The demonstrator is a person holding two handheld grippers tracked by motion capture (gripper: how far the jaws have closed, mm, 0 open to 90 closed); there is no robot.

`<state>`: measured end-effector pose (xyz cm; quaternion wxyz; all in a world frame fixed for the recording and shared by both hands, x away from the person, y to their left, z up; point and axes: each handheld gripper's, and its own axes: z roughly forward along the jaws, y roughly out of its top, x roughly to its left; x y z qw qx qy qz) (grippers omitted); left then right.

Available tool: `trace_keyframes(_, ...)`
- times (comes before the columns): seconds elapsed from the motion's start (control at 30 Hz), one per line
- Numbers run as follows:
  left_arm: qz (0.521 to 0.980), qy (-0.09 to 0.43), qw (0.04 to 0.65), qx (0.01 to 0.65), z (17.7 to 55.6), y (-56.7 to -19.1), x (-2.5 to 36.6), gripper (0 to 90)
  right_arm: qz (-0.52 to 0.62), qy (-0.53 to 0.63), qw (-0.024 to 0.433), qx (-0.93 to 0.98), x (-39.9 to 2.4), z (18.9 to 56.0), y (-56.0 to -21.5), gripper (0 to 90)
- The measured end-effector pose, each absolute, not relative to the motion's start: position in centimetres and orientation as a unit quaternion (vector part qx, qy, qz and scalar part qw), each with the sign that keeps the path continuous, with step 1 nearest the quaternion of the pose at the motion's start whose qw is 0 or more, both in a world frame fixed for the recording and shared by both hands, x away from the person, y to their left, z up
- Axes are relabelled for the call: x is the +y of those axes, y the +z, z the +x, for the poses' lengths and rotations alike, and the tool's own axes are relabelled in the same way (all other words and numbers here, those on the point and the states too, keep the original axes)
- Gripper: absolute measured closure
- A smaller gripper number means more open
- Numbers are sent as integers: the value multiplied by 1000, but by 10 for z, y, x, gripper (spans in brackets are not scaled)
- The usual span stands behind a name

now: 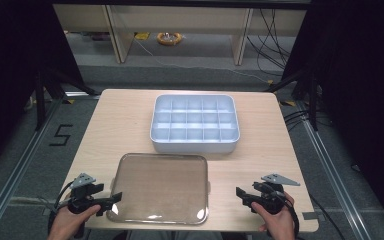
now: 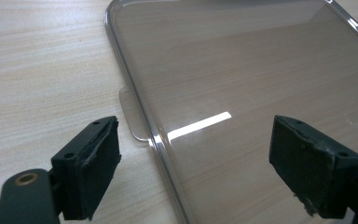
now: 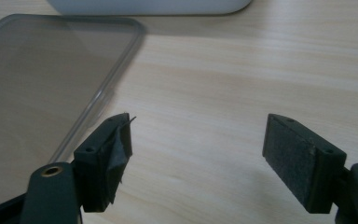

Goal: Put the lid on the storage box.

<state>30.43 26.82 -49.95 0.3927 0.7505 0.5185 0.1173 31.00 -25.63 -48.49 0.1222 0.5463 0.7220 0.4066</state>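
My left claw (image 1: 111,200) gapes open astride the near-left edge of the clear, flat, rounded plastic lid (image 1: 160,186) on the wooden table (image 1: 115,125), my right claw (image 1: 241,196) open beside it, and a shallow pinch could let that slick rim skid free.

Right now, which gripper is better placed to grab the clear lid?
Left, probably. The left gripper is open with its jaws straddling the clear lid edge by the tab. The right gripper is open over bare table, off the lid.
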Motion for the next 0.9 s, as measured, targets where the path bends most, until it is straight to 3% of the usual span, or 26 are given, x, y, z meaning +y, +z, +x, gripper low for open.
trace_keyframes(0.17,740,115,400,528,305,-501,269,166,560,399,110,718,-249,307,-484,257)
trace_keyframes(0.33,750,110,389,524,305,-501,272,230,555,414,43,720,-237,305,-487,254)
trace_keyframes(0.43,749,101,387,529,305,-502,272,271,551,411,29,726,-229,303,-487,254)
trace_keyframes(0.9,754,97,369,535,305,-506,272,416,529,413,12,741,-199,310,-496,263)
